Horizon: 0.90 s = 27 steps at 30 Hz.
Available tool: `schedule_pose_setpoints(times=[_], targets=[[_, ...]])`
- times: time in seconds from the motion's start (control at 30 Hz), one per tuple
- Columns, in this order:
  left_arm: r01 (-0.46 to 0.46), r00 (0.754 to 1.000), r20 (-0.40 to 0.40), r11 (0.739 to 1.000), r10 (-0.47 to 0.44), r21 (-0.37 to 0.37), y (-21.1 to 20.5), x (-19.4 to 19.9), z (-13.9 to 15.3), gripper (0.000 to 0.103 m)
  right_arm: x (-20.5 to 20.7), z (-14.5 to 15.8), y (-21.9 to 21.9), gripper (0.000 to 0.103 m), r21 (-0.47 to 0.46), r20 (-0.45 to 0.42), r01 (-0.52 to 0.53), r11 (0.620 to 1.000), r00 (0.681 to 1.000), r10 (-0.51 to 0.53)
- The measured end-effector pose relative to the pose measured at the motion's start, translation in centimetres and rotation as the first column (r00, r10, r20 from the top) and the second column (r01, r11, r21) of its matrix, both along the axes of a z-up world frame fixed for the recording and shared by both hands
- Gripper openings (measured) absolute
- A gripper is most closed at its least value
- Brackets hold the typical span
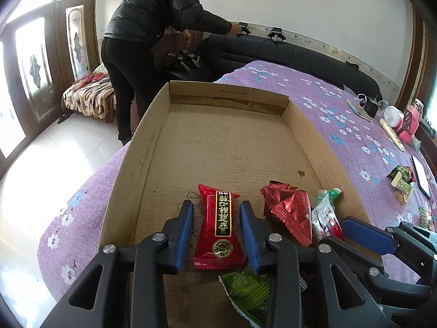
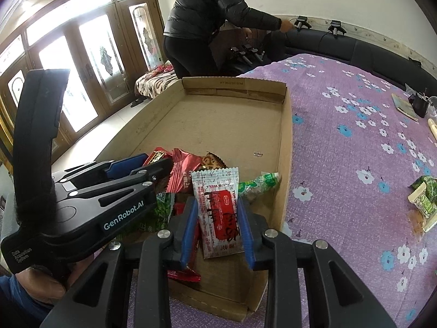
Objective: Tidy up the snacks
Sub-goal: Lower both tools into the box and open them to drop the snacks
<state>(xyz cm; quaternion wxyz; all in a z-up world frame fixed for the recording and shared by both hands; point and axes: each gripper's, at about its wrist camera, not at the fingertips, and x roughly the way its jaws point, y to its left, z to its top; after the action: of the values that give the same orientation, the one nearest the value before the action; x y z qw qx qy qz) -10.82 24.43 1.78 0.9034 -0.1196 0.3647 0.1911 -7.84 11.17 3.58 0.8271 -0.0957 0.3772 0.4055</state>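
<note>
A shallow cardboard box lies on the purple bed; it also shows in the right wrist view. My left gripper is over the box's near end, jaws open, with a long red snack packet lying between the fingers on the box floor. A red foil packet and a green packet lie beside it. My right gripper has a white packet with red print between its fingers, which stand just off its edges. The left gripper's body shows at left.
More green and white snack packets lie loose on the floral bedspread to the right of the box. A phone and small items lie at the far right. A person in a black jacket bends over the dark headboard beyond the box.
</note>
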Motion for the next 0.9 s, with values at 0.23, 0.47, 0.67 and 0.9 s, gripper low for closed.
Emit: schedule_pose_setpoints(times=[0.23,0.47,0.67,0.9], targets=[[0.000,1.000,-0.002,1.000,0.000,0.000,-0.05,-0.06,0.05,0.040,0.00,-0.01,0.01,0.029,0.000,0.001,0.000,1.000,1.000,0.000],[0.001,1.000,-0.002,1.000,-0.001,0.001,-0.10,0.00,0.06,0.042,-0.06,0.03,-0.02,0.029,0.003,0.003,-0.002,1.000,1.000,0.002],[0.001,1.000,-0.002,1.000,-0.001,0.001,-0.11,-0.07,0.07,0.042,-0.14,0.26,-0.08,0.034,0.008,0.011,-0.001,1.000,1.000,0.001],[0.006,1.000,0.001,1.000,-0.006,0.005,-0.30,-0.08,0.04,0.045,0.00,0.39,-0.27,0.035,0.016,0.016,0.002,1.000,1.000,-0.003]])
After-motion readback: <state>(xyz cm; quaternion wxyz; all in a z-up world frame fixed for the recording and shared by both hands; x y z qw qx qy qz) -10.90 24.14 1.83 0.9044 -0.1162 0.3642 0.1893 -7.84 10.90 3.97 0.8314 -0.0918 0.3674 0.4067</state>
